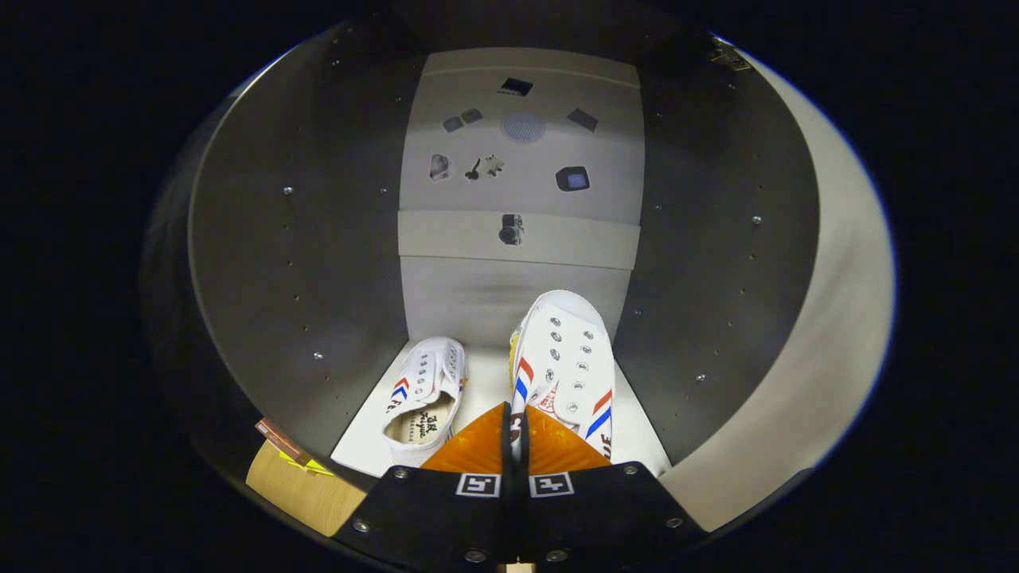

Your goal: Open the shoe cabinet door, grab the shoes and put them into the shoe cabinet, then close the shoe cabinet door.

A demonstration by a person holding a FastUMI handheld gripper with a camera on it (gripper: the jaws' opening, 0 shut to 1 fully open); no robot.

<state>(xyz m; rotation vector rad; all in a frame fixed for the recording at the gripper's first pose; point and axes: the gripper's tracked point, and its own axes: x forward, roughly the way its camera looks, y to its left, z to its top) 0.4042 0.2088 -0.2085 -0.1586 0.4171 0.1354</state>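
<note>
Gripper view: my gripper (pixel 516 434) pinches the right shoe's (pixel 567 362) heel rim inside the cabinet (pixel 318 239), beside the left shoe (pixel 426 386). Letting go crookedly could, I judge, tip it against its mate.

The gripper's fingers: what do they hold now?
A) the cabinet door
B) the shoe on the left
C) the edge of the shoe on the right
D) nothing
C: the gripper is closed on the right shoe, while the left shoe lies free in the cabinet.
</note>
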